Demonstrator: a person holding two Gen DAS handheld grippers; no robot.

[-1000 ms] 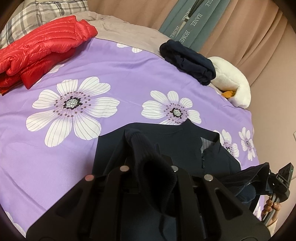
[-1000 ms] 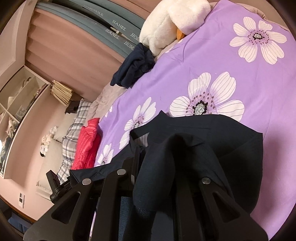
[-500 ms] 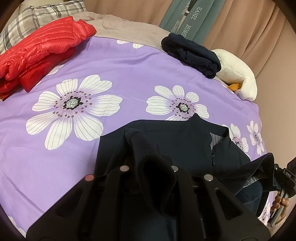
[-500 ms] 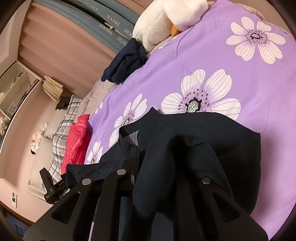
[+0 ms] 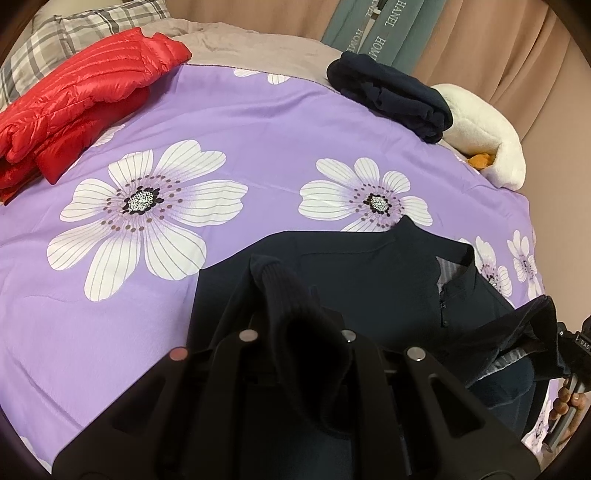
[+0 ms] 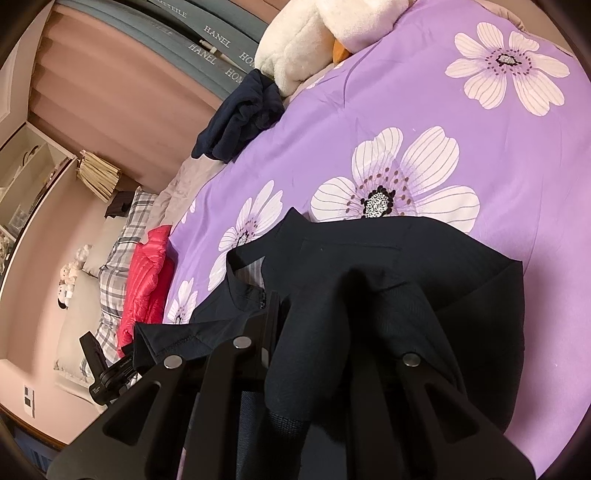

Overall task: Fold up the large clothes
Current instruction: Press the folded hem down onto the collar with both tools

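**Inspector:** Report the surroundings, largest item first.

**Operator:** The purple floral bedspread (image 5: pixel 258 122) fills the ground ahead of both my tools. Beyond it, past my left gripper's reach, pink curtains (image 5: pixel 491 48) hang at the back with a grey-green banner (image 5: pixel 373 29) printed with lettering.

**Inspector:** And the garment under work?

**Operator:** The dark navy jacket (image 5: pixel 354 266) lies spread on the bedspread directly in front of and beneath both tools, its collar (image 5: pixel 454 266) and zip to the right of my left gripper. Its upper body rests flat; the nearer portion is lifted off the bed.

**Inspector:** Other articles?

**Operator:** A red puffer jacket (image 5: pixel 74 96) sits far ahead and to the left of my left gripper, against a plaid pillow (image 5: pixel 74 33). A folded navy garment (image 5: pixel 391 92) lies far ahead to the right, touching a white plush toy (image 5: pixel 487 125).

**Inspector:** State of the tools.

**Operator:** My left gripper (image 5: pixel 295 332) is clamped tight on a ribbed navy cuff (image 5: pixel 280 291), which rises between its fingers. My right gripper (image 6: pixel 332 332) is pinched narrow on a fold of the same jacket, cloth draping over both its fingers. From the left wrist view, the right gripper appears at the lower right edge, with my hand (image 5: pixel 569 402) on its handle, jacket fabric stretched to it.
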